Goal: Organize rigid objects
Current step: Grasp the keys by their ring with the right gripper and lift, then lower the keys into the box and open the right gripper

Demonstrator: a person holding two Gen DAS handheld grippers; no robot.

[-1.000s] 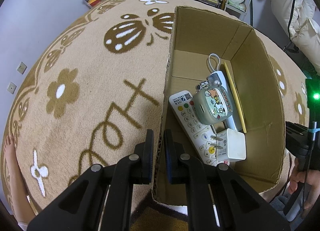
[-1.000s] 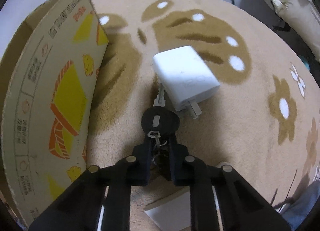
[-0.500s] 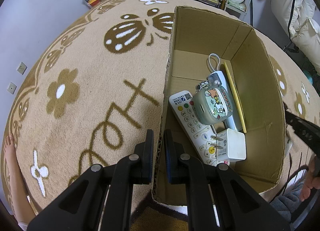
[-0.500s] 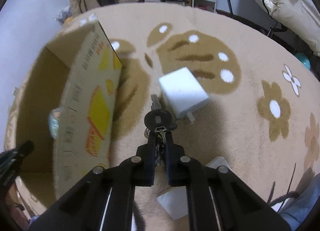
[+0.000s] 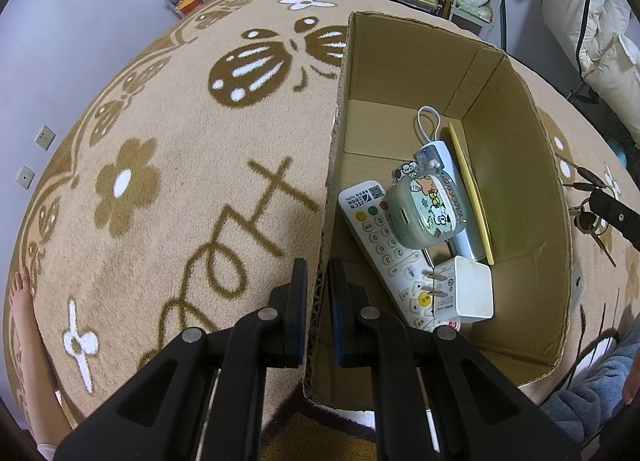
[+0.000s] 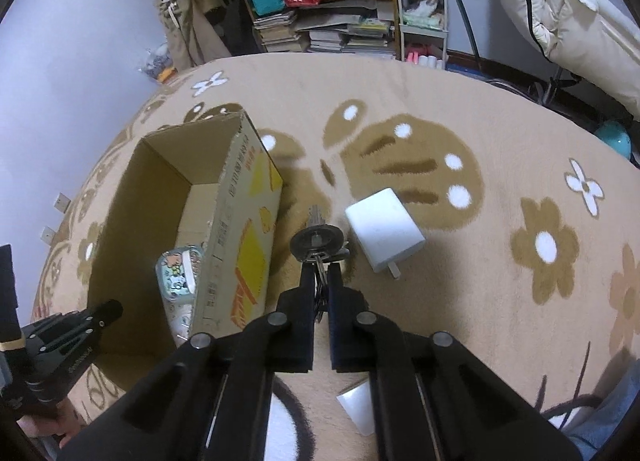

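Cardboard is clamped between the narrow fingers of the left gripper [image 5: 318,281]: the near left wall of the open box [image 5: 516,165] is pinched at 6 o'clock in the left wrist view. Inside the box, a white remote [image 5: 384,249], a cartoon-printed case [image 5: 428,211] lying on it, and a white charger [image 5: 466,289] at the remote's near end are seen. A beige patterned carpet [image 5: 168,165] is spread under the box. At 3 o'clock, the right gripper's tip is glimpsed with the keys [image 5: 588,217] hanging from it.

In the right wrist view, the right gripper [image 6: 319,281] is closed on the key bunch [image 6: 318,241], which is held above the carpet [image 6: 500,301] just right of the box [image 6: 240,253]. A second white charger [image 6: 384,229] is left lying on the carpet at 2 o'clock from the keys.
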